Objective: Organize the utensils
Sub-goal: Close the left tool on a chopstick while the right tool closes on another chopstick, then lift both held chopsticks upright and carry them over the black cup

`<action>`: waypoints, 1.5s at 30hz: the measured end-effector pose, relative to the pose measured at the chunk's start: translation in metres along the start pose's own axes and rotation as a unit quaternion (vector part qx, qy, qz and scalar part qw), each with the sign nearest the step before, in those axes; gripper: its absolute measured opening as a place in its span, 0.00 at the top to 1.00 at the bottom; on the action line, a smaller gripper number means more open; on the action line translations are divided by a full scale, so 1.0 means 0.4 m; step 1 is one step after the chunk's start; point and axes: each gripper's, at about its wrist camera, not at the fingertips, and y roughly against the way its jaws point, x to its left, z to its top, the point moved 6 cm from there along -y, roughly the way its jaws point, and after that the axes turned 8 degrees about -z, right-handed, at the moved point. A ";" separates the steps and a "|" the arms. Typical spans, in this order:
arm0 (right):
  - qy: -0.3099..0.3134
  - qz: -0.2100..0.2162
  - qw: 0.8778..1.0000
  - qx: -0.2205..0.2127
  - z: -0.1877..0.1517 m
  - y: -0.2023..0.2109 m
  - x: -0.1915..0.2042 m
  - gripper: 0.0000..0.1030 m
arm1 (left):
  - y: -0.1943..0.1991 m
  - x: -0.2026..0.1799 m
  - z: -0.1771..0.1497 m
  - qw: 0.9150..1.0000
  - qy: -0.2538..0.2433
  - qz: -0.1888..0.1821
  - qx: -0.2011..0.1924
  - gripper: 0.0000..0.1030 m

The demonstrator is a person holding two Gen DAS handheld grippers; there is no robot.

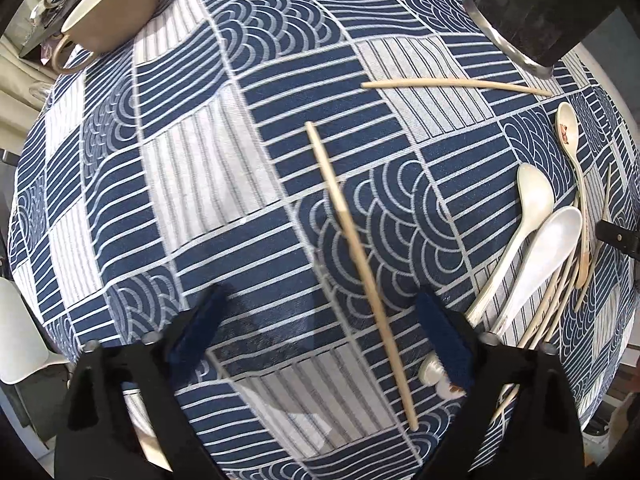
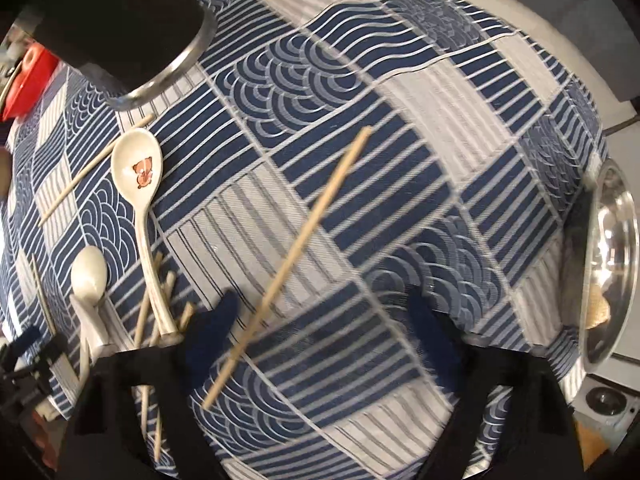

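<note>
Both hand-held grippers, left (image 1: 320,332) and right (image 2: 324,320), hang spread and empty, each framing a pale wooden chopstick (image 1: 362,272) toward twelve o'clock, apparently lined up for pickup on the blue-and-white patterned tablecloth (image 1: 200,184).

I see a woven, matt cloth tablecloth (image 1: 224,168), pale wooden chopsticks (image 1: 356,256), glossy ceramic-looking spoons (image 1: 532,200), and a polished, mirror-bright metal bowl (image 2: 614,264).

Loose pale chopsticks (image 1: 362,268) and white spoons (image 1: 532,264) flat on the cloth, black utensil holder (image 1: 536,8) beyond.
</note>
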 end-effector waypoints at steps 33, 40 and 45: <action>-0.012 0.163 0.980 -0.113 -0.006 0.275 -0.215 0.96 | 0.262 0.131 -0.002 0.998 0.005 0.048 -0.037 0.96; 0.007 0.181 0.963 -0.197 0.051 0.421 -0.204 0.96 | 0.356 0.062 0.095 0.996 -0.022 0.036 -0.075 0.95; 0.021 0.203 0.949 -0.241 0.091 0.527 -0.186 0.95 | 0.420 0.010 0.176 0.993 -0.049 0.018 -0.110 0.95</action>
